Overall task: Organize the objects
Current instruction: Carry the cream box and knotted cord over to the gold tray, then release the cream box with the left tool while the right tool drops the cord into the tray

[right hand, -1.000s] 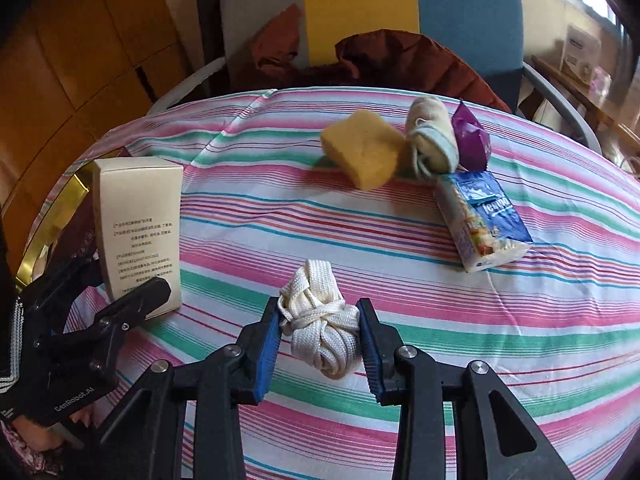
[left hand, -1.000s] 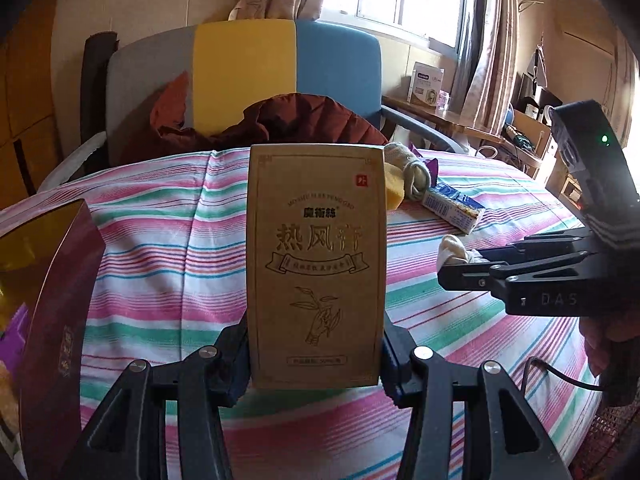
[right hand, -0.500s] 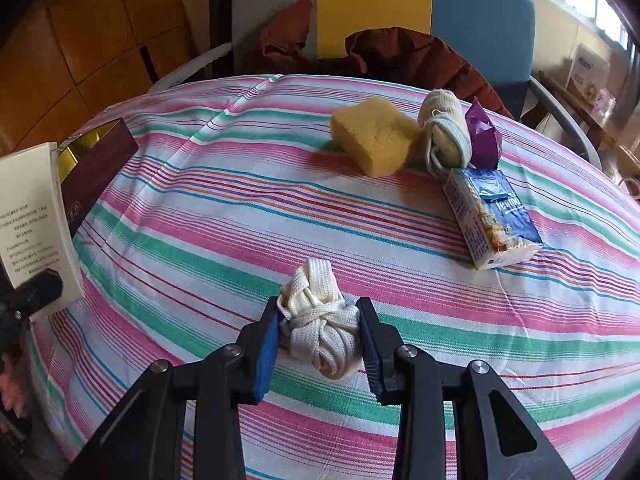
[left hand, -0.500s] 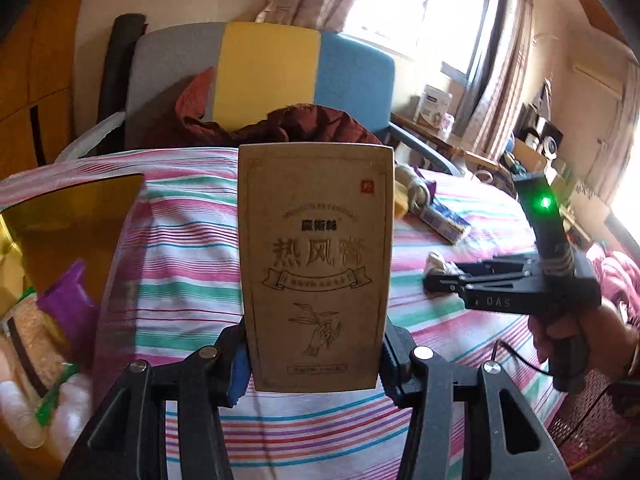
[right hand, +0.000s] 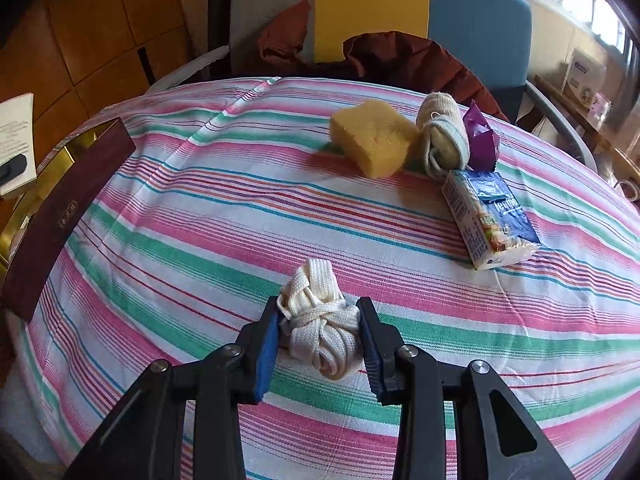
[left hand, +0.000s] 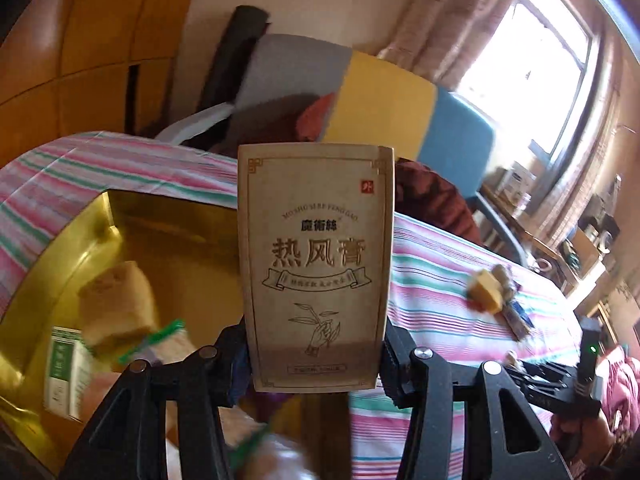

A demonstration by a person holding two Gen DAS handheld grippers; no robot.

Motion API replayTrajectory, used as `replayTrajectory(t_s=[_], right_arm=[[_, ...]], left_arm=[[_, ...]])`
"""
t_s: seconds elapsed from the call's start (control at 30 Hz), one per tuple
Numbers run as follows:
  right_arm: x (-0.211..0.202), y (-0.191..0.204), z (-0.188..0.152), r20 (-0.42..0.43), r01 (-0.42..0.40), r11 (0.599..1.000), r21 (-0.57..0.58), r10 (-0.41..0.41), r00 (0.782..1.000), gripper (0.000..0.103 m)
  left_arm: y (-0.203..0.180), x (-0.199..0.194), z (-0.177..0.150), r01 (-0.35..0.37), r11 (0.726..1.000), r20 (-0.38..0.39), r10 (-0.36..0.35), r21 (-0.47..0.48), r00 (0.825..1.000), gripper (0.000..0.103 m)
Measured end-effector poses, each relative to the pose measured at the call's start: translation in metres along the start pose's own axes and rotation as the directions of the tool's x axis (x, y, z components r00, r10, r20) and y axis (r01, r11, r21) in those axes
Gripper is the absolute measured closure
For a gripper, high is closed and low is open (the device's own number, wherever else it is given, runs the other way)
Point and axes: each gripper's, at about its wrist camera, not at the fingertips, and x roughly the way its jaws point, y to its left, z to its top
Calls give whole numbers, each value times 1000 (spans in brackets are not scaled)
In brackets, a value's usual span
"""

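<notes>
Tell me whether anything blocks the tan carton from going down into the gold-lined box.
No barrier visible. The left hand-held gripper holds the tan carton above the open gold-lined box, but items already lie inside, leaving bare gold floor toward its far side.

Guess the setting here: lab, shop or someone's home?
Most likely a lived-in home room. A striped tablecloth covers the table, an armchair with clothing draped on it stands behind, and a curtained window lights cluttered shelves.
</notes>
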Motion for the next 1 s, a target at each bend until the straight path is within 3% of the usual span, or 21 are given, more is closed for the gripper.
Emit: replayTrajectory(t_s=[0.17, 0.37, 0.47, 0.53, 0.67, 0.87, 1.0], right_arm=[[1, 2, -2, 7, 7, 1000, 0, -7, 1000, 65], [0, 2, -3, 12, 14, 1000, -2, -14, 1000, 65], [1, 4, -3, 19, 23, 1000, 1, -23, 1000, 65], [1, 4, -3, 22, 27, 1000, 2, -27, 999, 65], [1, 6, -4, 28, 34, 999, 4, -34, 999, 64], [2, 6, -3, 25, 50, 998, 29, -51, 998, 64], [3, 8, 2, -3, 67, 995, 70, -67, 998, 65]], left_arm=[[37, 19, 16, -69, 995, -57, 65, -69, 996, 51], [68, 47, 27, -160, 982, -157, 143, -104, 977, 51], [79, 52, 26, -173, 974, -179, 145, -147, 973, 50], [83, 52, 22, -174, 970, -184, 142, -168, 973, 44], [81, 44, 11, -142, 977, -148, 118, -159, 982, 44], [72, 9, -1, -90, 986, -1, 91, -143, 996, 44], [64, -5, -17, -52, 992, 23, 55, -118, 998, 43]])
